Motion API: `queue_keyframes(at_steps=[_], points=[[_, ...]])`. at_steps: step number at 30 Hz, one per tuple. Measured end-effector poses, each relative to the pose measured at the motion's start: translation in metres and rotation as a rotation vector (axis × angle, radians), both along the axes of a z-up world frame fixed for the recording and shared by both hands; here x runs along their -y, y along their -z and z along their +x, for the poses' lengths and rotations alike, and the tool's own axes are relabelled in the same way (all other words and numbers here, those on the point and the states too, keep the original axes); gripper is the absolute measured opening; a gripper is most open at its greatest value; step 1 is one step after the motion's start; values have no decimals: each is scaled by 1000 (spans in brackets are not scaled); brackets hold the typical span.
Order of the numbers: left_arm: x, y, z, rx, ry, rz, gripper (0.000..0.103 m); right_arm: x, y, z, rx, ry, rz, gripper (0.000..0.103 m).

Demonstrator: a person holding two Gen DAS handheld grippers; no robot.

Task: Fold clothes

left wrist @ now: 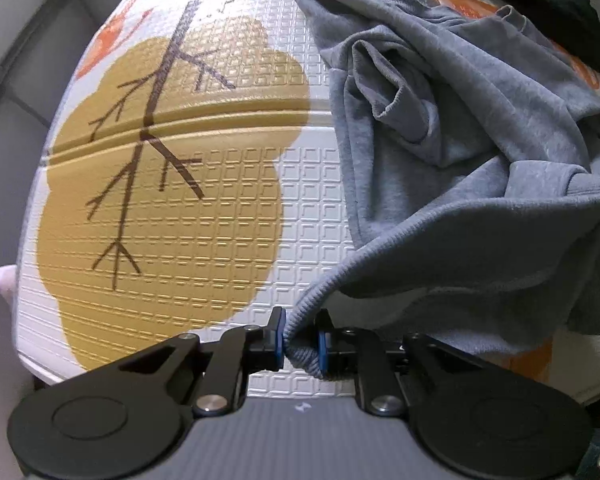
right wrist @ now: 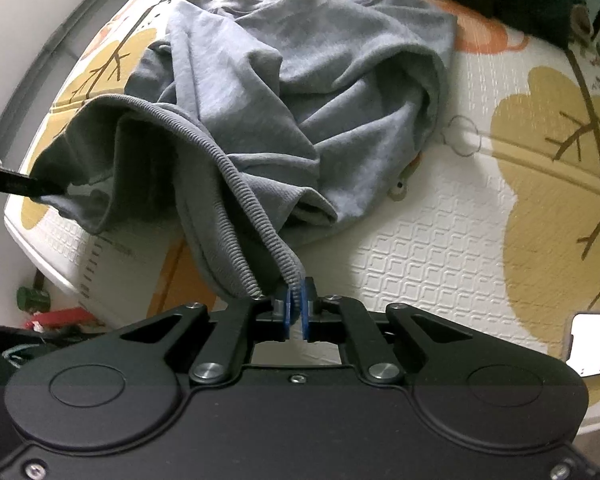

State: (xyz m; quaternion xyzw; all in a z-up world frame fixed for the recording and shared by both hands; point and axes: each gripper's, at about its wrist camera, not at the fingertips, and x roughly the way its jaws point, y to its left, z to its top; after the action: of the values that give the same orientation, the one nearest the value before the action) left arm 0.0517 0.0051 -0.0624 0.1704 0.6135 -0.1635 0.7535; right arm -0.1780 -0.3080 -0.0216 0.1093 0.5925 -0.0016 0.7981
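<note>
A grey sweatshirt (left wrist: 460, 128) lies crumpled on a patterned foam mat (left wrist: 172, 200), filling the right half of the left wrist view. My left gripper (left wrist: 302, 346) is shut on its ribbed hem, which bunches between the blue pads. In the right wrist view the same sweatshirt (right wrist: 300, 92) is heaped at centre, and my right gripper (right wrist: 298, 304) is shut on the ribbed hem band running up and left. The hem is lifted off the mat between the two grippers. The left gripper's tip (right wrist: 16, 186) shows at the far left, holding the fabric.
The mat (right wrist: 460, 220) has yellow tree shapes and orange patches. A dark garment (left wrist: 556, 4) lies at the far edge. A white phone-like object (right wrist: 592, 340) sits at the right. Red and green items (right wrist: 40, 312) lie on the floor beyond the mat's left edge.
</note>
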Motion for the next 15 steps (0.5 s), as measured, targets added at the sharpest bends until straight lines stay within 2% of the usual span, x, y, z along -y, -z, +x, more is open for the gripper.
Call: queue_keyframes(at_steps=[8, 15], points=[[2, -32, 5, 94, -13, 5, 16, 16, -24, 3, 53, 19, -99, 2], [6, -64, 11, 180, -21, -9, 15, 35, -56, 11, 142, 56, -191, 2]])
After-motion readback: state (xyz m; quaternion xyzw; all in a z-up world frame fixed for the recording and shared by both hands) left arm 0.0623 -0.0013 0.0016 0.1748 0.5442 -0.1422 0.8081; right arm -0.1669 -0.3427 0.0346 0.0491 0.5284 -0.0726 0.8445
